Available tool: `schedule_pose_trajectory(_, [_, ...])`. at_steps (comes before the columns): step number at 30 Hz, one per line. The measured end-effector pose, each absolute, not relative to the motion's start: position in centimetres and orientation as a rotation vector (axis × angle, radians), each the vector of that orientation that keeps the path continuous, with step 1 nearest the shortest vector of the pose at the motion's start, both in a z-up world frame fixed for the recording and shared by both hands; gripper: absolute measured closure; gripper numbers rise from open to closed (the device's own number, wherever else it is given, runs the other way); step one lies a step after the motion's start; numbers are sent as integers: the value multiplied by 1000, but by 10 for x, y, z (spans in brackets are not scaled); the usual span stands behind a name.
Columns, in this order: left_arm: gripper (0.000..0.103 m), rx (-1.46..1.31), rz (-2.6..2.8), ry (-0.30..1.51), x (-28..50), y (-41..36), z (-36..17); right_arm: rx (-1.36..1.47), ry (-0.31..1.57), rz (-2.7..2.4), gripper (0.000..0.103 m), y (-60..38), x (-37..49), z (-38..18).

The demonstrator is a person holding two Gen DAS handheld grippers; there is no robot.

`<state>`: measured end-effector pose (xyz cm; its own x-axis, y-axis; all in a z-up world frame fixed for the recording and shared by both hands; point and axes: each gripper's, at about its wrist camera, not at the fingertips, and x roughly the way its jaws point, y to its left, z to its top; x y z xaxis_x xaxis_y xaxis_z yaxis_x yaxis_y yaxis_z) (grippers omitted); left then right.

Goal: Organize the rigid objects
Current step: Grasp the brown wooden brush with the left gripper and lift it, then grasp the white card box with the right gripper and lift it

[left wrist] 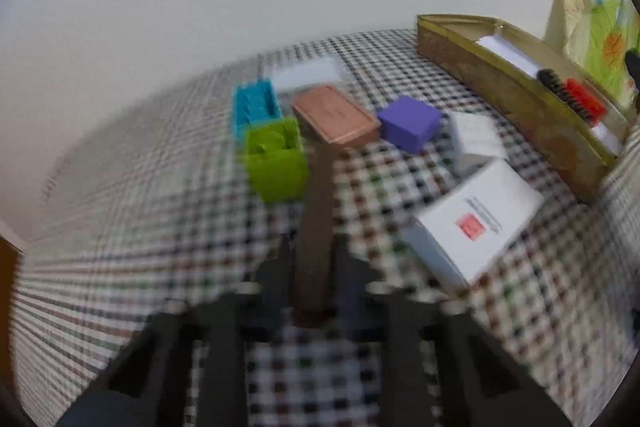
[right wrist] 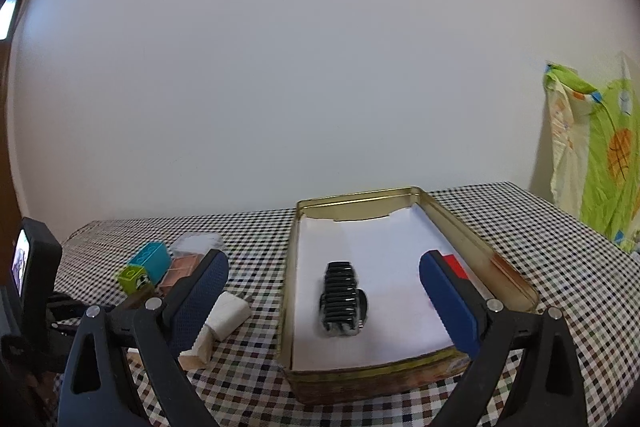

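Note:
In the left wrist view my left gripper (left wrist: 314,259) is shut on the near end of a long brown bar (left wrist: 316,195) that points toward a flat pink-brown box (left wrist: 336,117). Around it lie a green box (left wrist: 276,159), a blue box (left wrist: 256,105), a purple cube (left wrist: 410,123) and a white box with a red label (left wrist: 476,223). In the right wrist view my right gripper (right wrist: 324,261) stands open over a gold tin (right wrist: 480,251), its blue pads (right wrist: 204,287) wide apart. A black ribbed piece (right wrist: 340,299) and a red piece (right wrist: 454,263) lie in the tin on white paper.
A checked cloth (left wrist: 160,227) covers the table. A small white box (left wrist: 474,139) and a clear lidded box (left wrist: 308,73) lie among the others. A plain wall stands close behind. A green patterned cloth (right wrist: 600,155) hangs at the right. White blocks (right wrist: 228,311) lie left of the tin.

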<state>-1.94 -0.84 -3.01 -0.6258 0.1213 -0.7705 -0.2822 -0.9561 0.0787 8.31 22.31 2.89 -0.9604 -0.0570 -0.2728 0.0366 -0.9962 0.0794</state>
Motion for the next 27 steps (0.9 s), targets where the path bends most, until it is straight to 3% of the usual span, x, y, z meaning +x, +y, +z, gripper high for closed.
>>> schedule_pose_trajectory(7, [89, -1167, 2702, 2, -2, -41, -21, 470, -106, -2951, 5, 195, 85, 27])
schedule_pose_trajectory(27, [89, -1044, 2839, -134, 38, -90, 3, 1242, 106, -2562, 6, 80, 8, -38])
